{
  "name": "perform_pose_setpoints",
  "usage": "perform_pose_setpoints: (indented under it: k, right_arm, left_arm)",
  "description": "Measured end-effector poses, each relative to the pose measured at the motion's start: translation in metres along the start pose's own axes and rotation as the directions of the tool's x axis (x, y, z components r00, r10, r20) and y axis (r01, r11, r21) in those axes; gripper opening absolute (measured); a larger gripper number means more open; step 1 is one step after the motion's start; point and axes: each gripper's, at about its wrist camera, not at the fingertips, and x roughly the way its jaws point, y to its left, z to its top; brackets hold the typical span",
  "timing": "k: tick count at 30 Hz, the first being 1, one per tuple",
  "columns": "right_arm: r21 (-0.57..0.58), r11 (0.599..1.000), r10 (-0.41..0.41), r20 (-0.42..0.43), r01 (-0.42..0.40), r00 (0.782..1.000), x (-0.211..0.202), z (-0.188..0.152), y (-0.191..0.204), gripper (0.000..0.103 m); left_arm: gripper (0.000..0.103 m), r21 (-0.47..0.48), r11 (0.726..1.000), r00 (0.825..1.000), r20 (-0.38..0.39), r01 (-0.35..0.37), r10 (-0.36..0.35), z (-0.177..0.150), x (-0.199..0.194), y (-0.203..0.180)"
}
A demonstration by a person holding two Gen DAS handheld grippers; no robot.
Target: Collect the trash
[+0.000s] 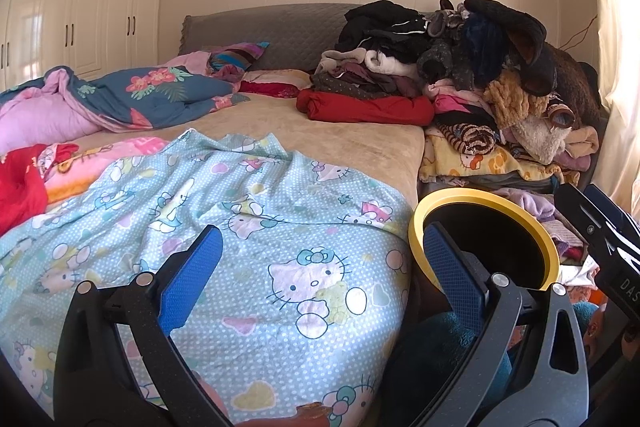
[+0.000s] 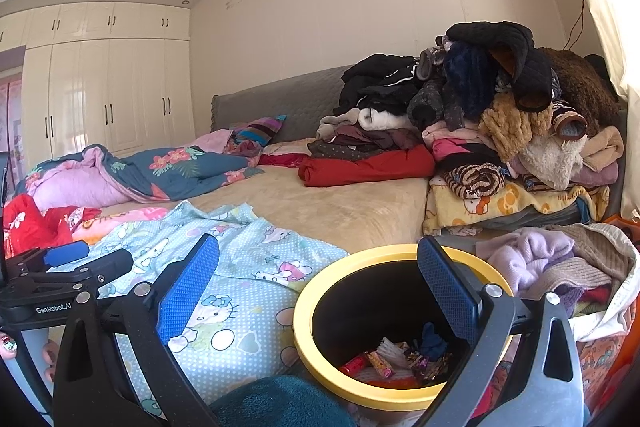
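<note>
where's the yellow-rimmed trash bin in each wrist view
Left wrist view: the yellow-rimmed trash bin sits lower right, beside the bed's corner, partly behind the left gripper's right finger; its inside looks dark.
Right wrist view: it fills the lower centre, wrappers visible inside, between the right gripper's open fingers.
Shared landmark: the red folded garment on the bed beneath the clothes pile.

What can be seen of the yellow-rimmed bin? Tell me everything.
The bin is round, with a broad yellow rim and a black inside, and looks like plastic. It stands upright and open beside the bed's corner, next to the pale blue cartoon-cat sheet. At its bottom lie crumpled snack wrappers, including a red one. The right gripper hovers open above it.
</note>
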Motion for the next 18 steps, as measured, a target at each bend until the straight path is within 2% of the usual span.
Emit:
perform_pose_setpoints:
  k: [18]
  right_arm:
    - [0.007,1.000,0.000,-0.005,0.000,1.000,0.0003,-0.0015,-0.0033,0.097]
  left_arm:
    - [0.092,-0.003,1.000,1.000,0.004,0.005,-0.005,-0.0014,-0.0002,0.0015]
